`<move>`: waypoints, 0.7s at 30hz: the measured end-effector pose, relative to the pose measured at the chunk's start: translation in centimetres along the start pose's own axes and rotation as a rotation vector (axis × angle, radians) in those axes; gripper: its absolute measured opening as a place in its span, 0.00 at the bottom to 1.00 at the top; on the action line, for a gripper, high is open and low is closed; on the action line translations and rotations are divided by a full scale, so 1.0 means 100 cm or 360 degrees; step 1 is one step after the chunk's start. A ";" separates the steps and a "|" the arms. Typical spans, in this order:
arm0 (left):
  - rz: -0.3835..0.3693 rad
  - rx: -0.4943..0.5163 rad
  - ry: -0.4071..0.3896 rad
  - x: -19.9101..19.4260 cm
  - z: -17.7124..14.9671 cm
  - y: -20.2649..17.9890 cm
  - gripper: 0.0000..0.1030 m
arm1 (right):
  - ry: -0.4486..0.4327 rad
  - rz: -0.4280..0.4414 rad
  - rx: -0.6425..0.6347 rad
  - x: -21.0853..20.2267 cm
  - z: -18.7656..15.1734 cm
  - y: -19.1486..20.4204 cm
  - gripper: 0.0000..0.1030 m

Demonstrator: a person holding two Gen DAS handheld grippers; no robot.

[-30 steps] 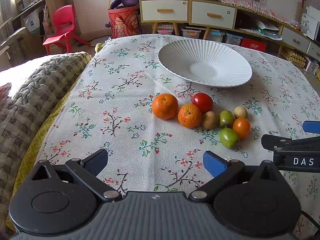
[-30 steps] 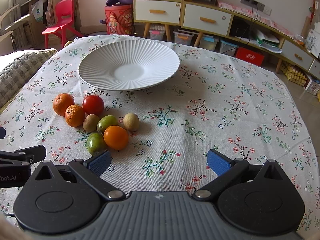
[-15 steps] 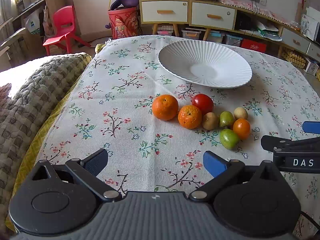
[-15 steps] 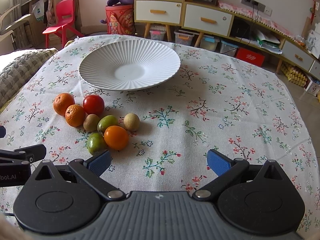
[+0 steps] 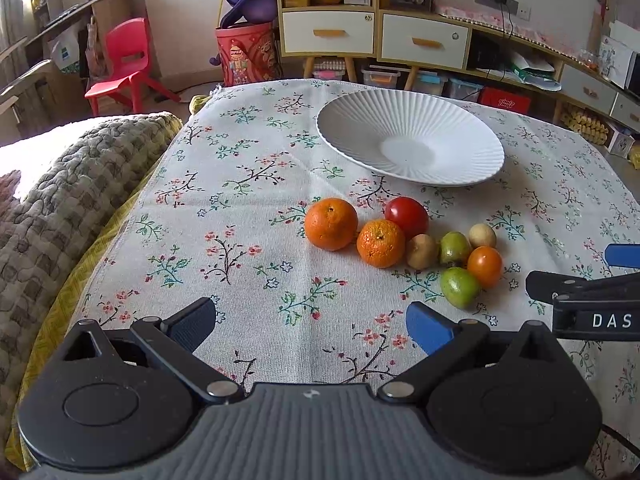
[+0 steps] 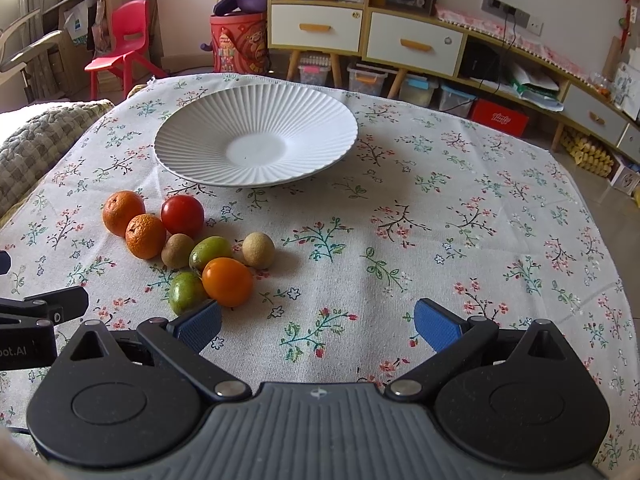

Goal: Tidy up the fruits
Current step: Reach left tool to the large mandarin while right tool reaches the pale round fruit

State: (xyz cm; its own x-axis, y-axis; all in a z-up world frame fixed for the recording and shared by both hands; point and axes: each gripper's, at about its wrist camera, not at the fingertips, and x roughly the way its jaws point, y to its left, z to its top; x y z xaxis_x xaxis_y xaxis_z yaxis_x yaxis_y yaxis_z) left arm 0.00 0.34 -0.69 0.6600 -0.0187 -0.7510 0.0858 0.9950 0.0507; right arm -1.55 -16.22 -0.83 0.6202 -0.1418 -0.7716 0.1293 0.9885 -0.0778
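A cluster of several small fruits lies on the floral tablecloth in front of a white ribbed plate [image 5: 408, 144] [image 6: 256, 136], which is empty. The cluster holds two oranges [image 5: 331, 224] [image 6: 123, 213], a red tomato [image 5: 406, 216] [image 6: 182, 215], an orange tomato [image 5: 484, 266] [image 6: 227, 281], green fruits [image 5: 459, 287] [image 6: 186, 292] and brownish ones [image 6: 259, 250]. My left gripper [image 5: 311, 326] is open and empty, short of the fruits. My right gripper [image 6: 318, 326] is open and empty; its left fingertip is beside the green fruit.
A knitted grey blanket [image 5: 52, 200] lies over the table's left side. Beyond the far edge stand a red chair [image 5: 124, 68], a red bucket [image 5: 246, 56] and drawer cabinets [image 5: 376, 36]. The right gripper shows at the right edge of the left wrist view [image 5: 588, 300].
Both grippers have edged slightly forward toward the fruits. The fruits and plate have not moved.
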 end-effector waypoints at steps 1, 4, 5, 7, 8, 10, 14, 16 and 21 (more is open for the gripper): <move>0.0003 -0.0004 -0.0016 0.000 -0.001 0.001 0.89 | -0.0009 0.0005 0.0004 0.000 0.000 -0.001 1.00; -0.0003 0.0026 -0.0051 0.003 -0.001 0.002 0.89 | -0.0025 0.0014 0.0015 0.002 0.000 -0.005 1.00; -0.0003 0.0040 -0.0056 0.005 -0.001 0.003 0.89 | -0.0018 0.0017 0.0014 0.004 0.000 -0.006 1.00; -0.0016 0.0051 -0.0066 0.010 -0.002 0.006 0.89 | 0.0006 0.0029 0.0009 0.008 0.000 -0.009 1.00; -0.0027 0.0036 -0.0065 0.014 -0.003 0.009 0.89 | 0.0016 0.0035 0.0004 0.012 -0.001 -0.010 1.00; -0.0040 0.0016 -0.0067 0.022 -0.005 0.013 0.89 | 0.0029 0.0024 -0.0015 0.019 -0.003 -0.012 1.00; -0.0034 0.0054 -0.0067 0.037 -0.007 0.018 0.89 | 0.0077 0.0010 -0.0044 0.037 -0.007 -0.017 0.99; -0.0049 0.0049 -0.0060 0.043 -0.007 0.021 0.89 | 0.0101 0.0015 -0.0048 0.045 -0.008 -0.019 1.00; -0.0046 0.0047 -0.0074 0.056 -0.008 0.026 0.90 | 0.0054 0.0111 -0.0046 0.052 -0.008 -0.020 1.00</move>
State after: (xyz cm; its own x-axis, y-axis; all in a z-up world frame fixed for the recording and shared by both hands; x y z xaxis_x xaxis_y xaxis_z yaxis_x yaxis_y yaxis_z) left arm 3.31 2.92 -5.29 0.6907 -0.0524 -0.7212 0.1268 0.9907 0.0495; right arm 0.81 -18.91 -5.19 0.6001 -0.0714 -0.7967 0.0641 0.9971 -0.0411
